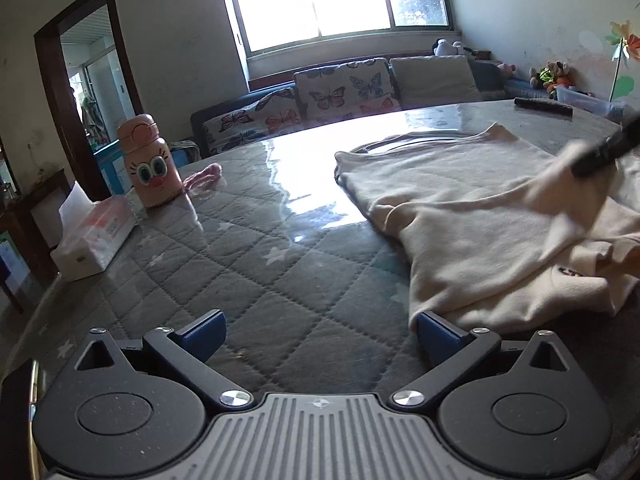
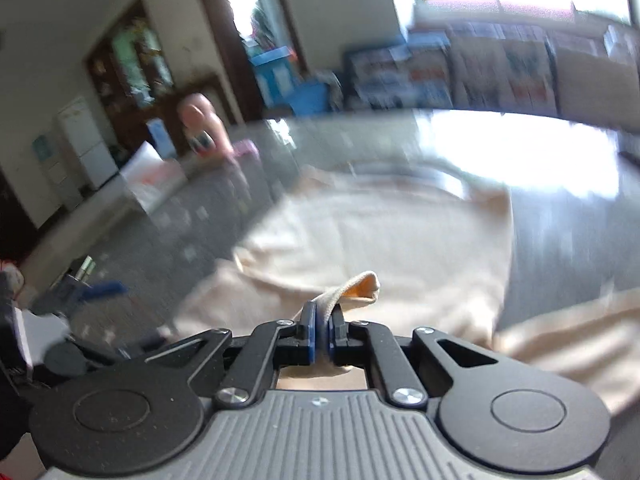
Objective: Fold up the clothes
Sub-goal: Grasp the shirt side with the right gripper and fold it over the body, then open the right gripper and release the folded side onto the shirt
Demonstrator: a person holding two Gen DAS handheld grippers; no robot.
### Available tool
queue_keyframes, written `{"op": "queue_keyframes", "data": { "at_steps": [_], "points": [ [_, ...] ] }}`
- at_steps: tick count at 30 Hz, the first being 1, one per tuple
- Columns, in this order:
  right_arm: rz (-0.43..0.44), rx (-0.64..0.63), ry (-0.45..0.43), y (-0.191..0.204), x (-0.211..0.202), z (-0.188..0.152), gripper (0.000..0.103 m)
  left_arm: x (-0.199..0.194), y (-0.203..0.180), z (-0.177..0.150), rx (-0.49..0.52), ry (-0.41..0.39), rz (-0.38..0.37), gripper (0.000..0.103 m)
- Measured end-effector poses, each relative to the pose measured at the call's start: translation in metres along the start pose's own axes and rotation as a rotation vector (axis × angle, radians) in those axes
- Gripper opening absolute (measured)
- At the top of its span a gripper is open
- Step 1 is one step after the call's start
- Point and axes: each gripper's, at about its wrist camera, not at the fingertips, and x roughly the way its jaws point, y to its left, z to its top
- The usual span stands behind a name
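Observation:
A cream sweater (image 1: pixel 472 216) lies spread on the grey quilted table cover (image 1: pixel 256 264), to the right of centre. My left gripper (image 1: pixel 320 338) hovers open just above the cover, its right blue finger (image 1: pixel 436 336) at the sweater's near hem, with nothing between the pads. In the right wrist view my right gripper (image 2: pixel 322 330) is shut on a fold of the cream sweater (image 2: pixel 360 240), and a ribbed cuff (image 2: pixel 356 286) sticks up past the pads. That gripper shows as a dark blurred bar (image 1: pixel 604 148) over the garment at the right edge of the left wrist view.
A pink cartoon-face bottle (image 1: pixel 149 164) and a white tissue box (image 1: pixel 94 236) stand at the table's left edge, with a pink cloth (image 1: pixel 204 176) beside the bottle. A dark remote (image 1: pixel 544 107) lies at the far right. A butterfly-patterned sofa (image 1: pixel 320 96) runs behind the table.

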Motion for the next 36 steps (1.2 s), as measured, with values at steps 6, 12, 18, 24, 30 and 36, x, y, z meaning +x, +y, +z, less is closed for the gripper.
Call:
{"op": "queue_keyframes", "data": {
  "at_steps": [6, 12, 18, 24, 30, 36],
  "points": [
    [-0.096, -0.033, 0.005, -0.012, 0.003, -0.016, 0.013, -0.008, 0.008, 0.017, -0.004, -0.034, 0.001, 0.102],
    [-0.084, -0.114, -0.068, 0.001, 0.0, -0.006, 0.021, 0.007, -0.004, 0.05, -0.05, -0.078, -0.09, 0.084],
    [-0.062, -0.137, -0.026, 0.006, 0.02, -0.017, 0.021, 0.046, -0.027, 0.073, -0.045, -0.053, -0.128, 0.077],
    [-0.068, -0.111, -0.006, -0.004, 0.022, -0.03, 0.022, 0.077, -0.032, 0.069, -0.022, 0.005, -0.083, 0.073],
    [-0.079, -0.134, -0.046, -0.002, 0.01, -0.023, 0.024, 0.073, -0.032, 0.069, -0.01, -0.005, -0.079, 0.074],
    [-0.105, -0.11, -0.056, -0.013, 0.03, -0.017, 0.03, 0.076, -0.033, 0.068, 0.001, 0.004, -0.074, 0.075]
  ]
}}
